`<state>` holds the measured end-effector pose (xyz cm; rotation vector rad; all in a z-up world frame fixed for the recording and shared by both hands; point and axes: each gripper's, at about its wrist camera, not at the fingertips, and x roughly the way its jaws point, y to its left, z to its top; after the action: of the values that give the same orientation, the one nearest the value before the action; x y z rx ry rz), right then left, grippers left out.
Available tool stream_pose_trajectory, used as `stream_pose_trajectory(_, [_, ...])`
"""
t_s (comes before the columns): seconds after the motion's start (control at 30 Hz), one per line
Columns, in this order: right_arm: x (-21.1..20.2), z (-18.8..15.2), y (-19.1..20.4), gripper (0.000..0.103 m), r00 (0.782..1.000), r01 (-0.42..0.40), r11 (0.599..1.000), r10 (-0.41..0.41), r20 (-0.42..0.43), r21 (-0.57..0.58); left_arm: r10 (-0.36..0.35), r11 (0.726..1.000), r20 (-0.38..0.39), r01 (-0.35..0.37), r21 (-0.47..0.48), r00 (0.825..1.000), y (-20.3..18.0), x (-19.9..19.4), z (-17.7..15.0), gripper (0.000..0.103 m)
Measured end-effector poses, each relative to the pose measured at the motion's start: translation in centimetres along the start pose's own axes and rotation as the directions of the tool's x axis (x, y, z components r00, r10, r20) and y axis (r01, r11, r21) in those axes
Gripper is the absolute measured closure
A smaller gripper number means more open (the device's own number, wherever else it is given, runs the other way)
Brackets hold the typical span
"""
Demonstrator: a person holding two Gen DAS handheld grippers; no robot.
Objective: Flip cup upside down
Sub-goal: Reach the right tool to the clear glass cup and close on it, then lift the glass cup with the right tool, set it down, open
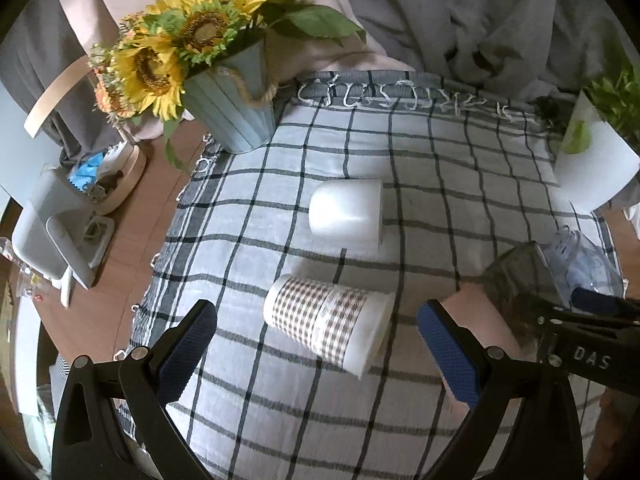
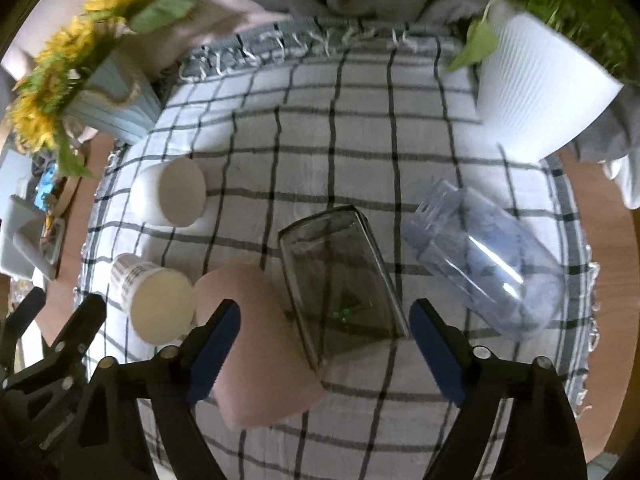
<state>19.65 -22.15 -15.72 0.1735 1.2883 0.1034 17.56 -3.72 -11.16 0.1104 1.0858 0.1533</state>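
Several cups lie on their sides on a checked cloth [image 1: 440,184]. A gingham paper cup [image 1: 328,322] lies just ahead of my open left gripper [image 1: 316,354]; it also shows in the right wrist view [image 2: 156,296]. A white cup [image 1: 346,208] lies behind it, seen too in the right wrist view [image 2: 170,192]. A dark square glass [image 2: 340,284] lies between the fingers of my open right gripper [image 2: 324,344], with a pink cup [image 2: 256,344] by its left finger. A clear bluish cup [image 2: 484,264] lies to the right.
A sunflower pot [image 1: 236,108] stands at the cloth's back left and a white ribbed planter [image 2: 532,92] at the back right. Boxes and a round tray [image 1: 120,176] sit on the wooden table to the left. Grey fabric hangs behind.
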Motion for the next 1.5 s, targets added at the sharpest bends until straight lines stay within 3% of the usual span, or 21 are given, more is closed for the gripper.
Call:
stream_pose_trajectory(0.37, [3.9,1.6,-0.8,0.024,0.994,0.006,1.0,-0.005,-0.109,0.01,0.001,1.0,-0.045,0.0,0.016,0.999,-1.3,1.9,1.1,0.0])
stream_pose_trajectory(0.77, [7.3,2.0,-1.4,0.026,0.986,0.021,0.999,-0.015,-0.164,0.033,0.016,1.0,-0.061,-0.015,0.017,0.998,-1.6,2.4,1.1,0.0])
stream_pose_trajectory(1.17, [5.5,1.1,-1.4,0.029,0.992,0.041,0.998,-0.034,-0.124,0.052,-0.017,1.0,-0.049,0.018,0.015,0.999,-0.9,1.7,0.8,0.0])
stream_pose_trajectory(1.5, [-1.7,-0.8,-1.6,0.03,0.994,0.099,0.991,-0.102,0.037,0.09,-0.111,0.994,-0.029,0.112,0.02,0.993,0.2,-0.5,0.3,0.0])
